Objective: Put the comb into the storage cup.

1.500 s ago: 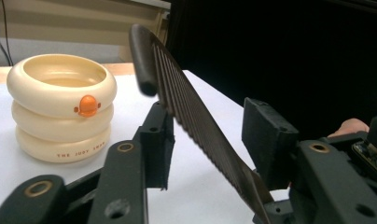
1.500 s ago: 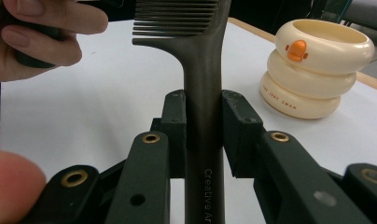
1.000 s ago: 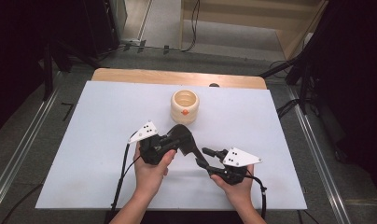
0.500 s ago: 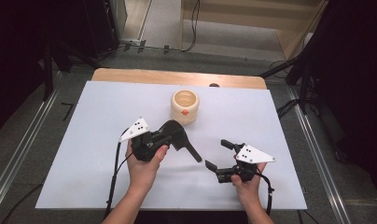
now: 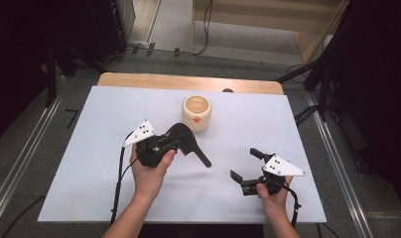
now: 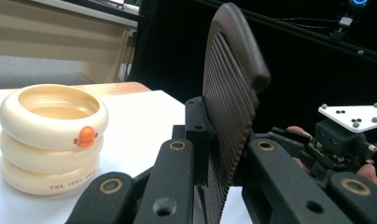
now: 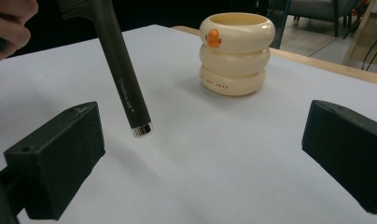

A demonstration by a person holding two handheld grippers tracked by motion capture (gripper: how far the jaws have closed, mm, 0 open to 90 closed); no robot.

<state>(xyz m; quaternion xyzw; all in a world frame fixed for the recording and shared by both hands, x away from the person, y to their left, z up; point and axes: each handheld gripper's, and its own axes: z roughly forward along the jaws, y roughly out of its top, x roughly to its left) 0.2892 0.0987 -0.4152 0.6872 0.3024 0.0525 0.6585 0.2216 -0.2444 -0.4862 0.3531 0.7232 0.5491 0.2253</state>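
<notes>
Two hand-held grippers over a white table sheet (image 5: 79, 148), described from left to right. Left gripper (image 5: 181, 141): held in the person's left hand (image 5: 149, 171) just left of centre, its jaws clamped on the broad ribbed head of a dark brush (image 5: 186, 144); in the left gripper view the head stands upright between the jaws (image 6: 231, 98), pinched from both sides. The brush handle (image 5: 203, 159) slopes out to the right and toward the person, its end lifted clear of the sheet; in the right gripper view the handle (image 7: 123, 79) hangs tilted, ending in a silver cap above its own shadow. Centre, farther from the person: a cream ringed cup (image 5: 196, 113) with a small orange mark on its side, standing upright on the sheet, near the brush head but not touching it. Right gripper (image 5: 247, 167): held in the right hand (image 5: 273, 191) near the right front part of the sheet, well apart from the brush; its jaws have just been opening and now stand wide, with nothing between them, the handle end lying ahead of them
</notes>
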